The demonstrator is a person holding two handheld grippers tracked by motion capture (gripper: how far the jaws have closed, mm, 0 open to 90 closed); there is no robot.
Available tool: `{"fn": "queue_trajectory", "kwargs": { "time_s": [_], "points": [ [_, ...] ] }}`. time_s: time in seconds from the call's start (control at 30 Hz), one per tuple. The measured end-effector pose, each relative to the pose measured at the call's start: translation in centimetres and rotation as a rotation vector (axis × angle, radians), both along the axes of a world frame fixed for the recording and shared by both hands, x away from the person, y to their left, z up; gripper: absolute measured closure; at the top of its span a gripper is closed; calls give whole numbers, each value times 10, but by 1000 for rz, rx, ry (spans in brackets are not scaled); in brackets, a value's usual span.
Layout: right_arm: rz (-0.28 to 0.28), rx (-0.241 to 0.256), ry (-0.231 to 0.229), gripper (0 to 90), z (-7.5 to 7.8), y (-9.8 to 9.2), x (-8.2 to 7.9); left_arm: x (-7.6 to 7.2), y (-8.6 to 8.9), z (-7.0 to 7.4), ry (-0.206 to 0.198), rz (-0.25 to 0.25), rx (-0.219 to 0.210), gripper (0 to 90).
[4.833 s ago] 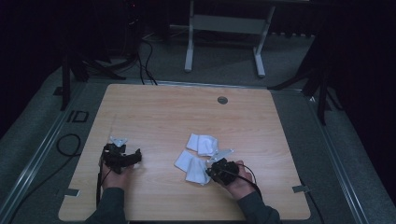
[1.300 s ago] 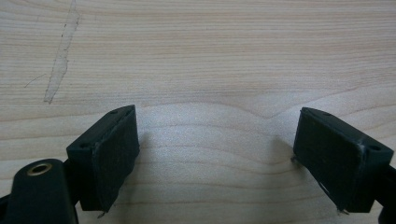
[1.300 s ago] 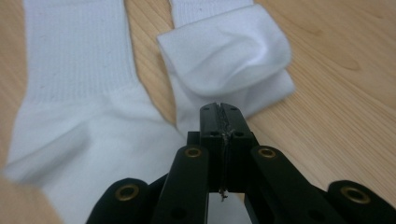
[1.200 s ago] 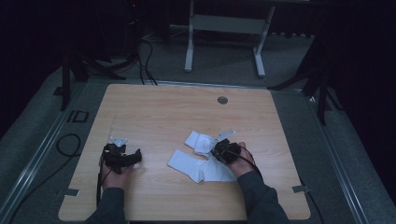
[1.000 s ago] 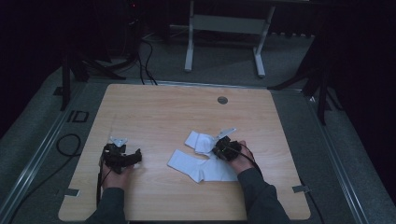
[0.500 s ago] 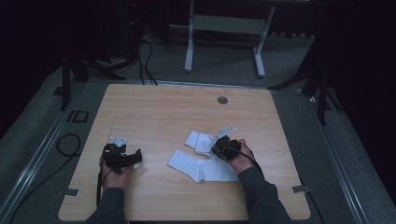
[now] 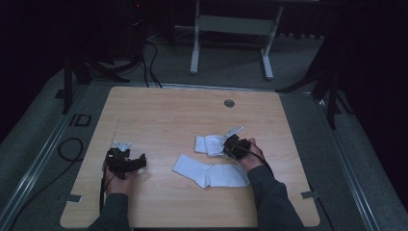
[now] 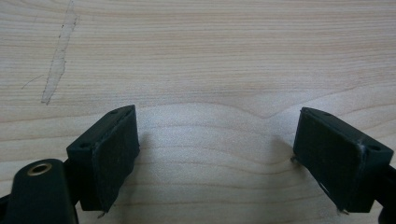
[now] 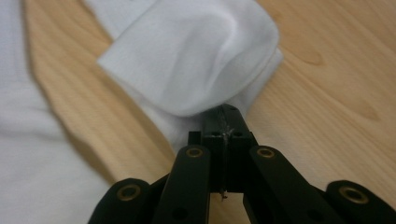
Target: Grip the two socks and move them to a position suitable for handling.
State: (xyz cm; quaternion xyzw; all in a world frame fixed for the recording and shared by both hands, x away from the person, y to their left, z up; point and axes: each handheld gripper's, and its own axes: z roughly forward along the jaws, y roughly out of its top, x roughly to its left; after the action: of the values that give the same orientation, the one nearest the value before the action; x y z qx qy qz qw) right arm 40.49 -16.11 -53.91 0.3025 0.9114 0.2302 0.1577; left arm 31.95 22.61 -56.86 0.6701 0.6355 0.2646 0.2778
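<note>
Two white socks lie on the wooden table (image 7: 168,115). One sock (image 7: 211,174) is spread flat toward the front. The other, a folded sock (image 7: 207,143) (image 9: 187,60), sits just behind it. My right gripper (image 7: 226,147) (image 9: 225,116) is at the folded sock's right end, jaws shut with the sock's edge pinched at their tips. My left gripper (image 7: 138,162) (image 8: 233,154) rests low over bare wood at the front left, its jaws wide apart and nothing between them.
A round cable hole (image 7: 229,103) sits near the table's far edge. Tape marks lie at the front corners (image 7: 71,197) (image 7: 308,195). Beyond the table stand a metal frame (image 7: 231,29) and floor cables (image 7: 67,147).
Since 4.8 s ago the bunched socks were separated and one was laid flat. My right gripper moved back to the folded sock and has barely shifted over the last second. The left gripper stayed still.
</note>
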Motion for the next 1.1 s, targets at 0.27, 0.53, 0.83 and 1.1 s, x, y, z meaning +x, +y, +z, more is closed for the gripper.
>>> {"fn": "queue_trajectory", "kwargs": {
  "time_s": [0.27, 0.53, 0.83, 1.1],
  "points": [
    [-9, -39, -38, 896, -1, -5, 15, 0, 0, 0, 0, 0, 0, 142],
    [31, -29, -67, 898, -3, 5, 22, 0, -1, 0, 1, -1, -1, 142],
    [-27, 96, -30, 666, 26, 2, 22, 0, -1, 0, 1, 0, -1, 142],
    [-99, 184, 1, 597, 31, 9, 36, 0, -1, 0, 1, -1, -1, 142]
  ]
}}
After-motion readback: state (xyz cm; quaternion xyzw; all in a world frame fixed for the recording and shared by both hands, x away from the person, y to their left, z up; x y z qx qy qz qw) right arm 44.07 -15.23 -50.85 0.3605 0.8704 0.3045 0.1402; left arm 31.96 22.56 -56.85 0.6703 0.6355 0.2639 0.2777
